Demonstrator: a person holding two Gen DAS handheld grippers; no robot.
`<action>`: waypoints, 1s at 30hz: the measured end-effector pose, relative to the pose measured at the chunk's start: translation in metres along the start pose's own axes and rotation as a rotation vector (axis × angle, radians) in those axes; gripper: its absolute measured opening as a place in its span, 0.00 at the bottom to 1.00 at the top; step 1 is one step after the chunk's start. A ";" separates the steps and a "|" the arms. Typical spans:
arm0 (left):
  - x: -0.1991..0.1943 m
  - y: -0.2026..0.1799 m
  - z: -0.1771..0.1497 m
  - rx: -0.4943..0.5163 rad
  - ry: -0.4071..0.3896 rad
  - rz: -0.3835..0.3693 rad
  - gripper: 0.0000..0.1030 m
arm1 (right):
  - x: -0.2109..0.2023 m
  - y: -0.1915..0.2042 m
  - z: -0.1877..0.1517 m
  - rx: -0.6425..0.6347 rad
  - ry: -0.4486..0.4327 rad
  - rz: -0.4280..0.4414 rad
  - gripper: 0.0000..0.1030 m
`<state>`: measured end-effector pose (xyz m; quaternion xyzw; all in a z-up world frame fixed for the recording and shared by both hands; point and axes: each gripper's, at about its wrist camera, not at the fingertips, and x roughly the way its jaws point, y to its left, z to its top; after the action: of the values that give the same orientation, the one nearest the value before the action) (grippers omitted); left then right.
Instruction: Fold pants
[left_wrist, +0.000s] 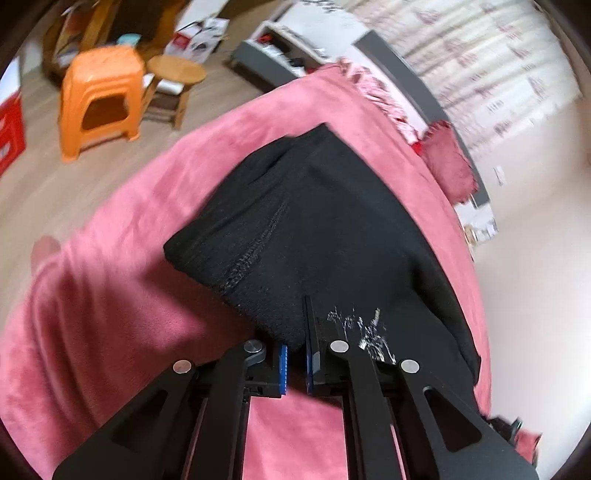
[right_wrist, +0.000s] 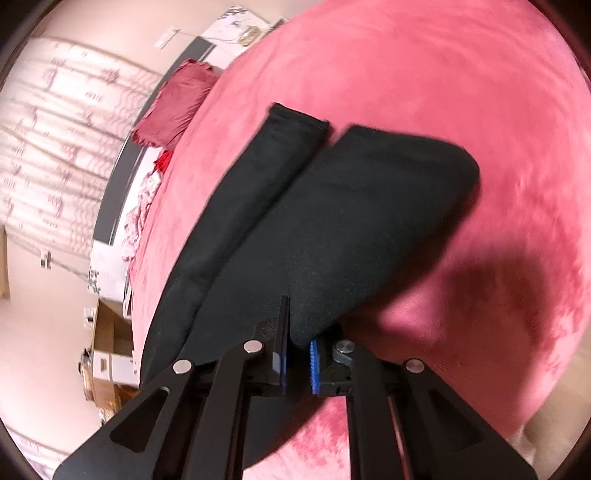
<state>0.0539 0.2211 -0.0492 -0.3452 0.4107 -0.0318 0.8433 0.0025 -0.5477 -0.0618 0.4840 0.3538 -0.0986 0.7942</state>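
My left gripper (left_wrist: 295, 363) pinches the near edge of the black pants (left_wrist: 314, 229), and my right gripper (right_wrist: 297, 363) clamps them too. They lie folded on the pink blanket (left_wrist: 122, 295), an orange stool (left_wrist: 99, 99) far left.

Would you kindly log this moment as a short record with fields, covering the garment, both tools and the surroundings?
garment: black pants, partly folded, one layer lifted over the rest
surface: pink blanket on a bed
left tool: shut on a pants edge
right tool: shut on a pants edge, fabric raised off the blanket
on the bed: red pillow near the far edge
floor: orange stool beside a round wooden stool
image quality: motion blur in both views
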 end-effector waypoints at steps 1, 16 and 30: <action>-0.008 -0.006 0.000 0.023 0.003 -0.003 0.05 | -0.008 0.004 -0.001 -0.018 -0.001 -0.001 0.07; -0.037 0.050 -0.083 -0.063 0.202 0.093 0.05 | -0.026 -0.070 -0.026 0.023 0.071 -0.124 0.08; -0.030 0.039 -0.079 -0.020 0.186 0.151 0.07 | -0.026 -0.099 0.032 0.142 -0.049 -0.130 0.08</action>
<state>-0.0318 0.2166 -0.0860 -0.3169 0.5122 0.0041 0.7983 -0.0511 -0.6307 -0.1049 0.5127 0.3570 -0.1866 0.7582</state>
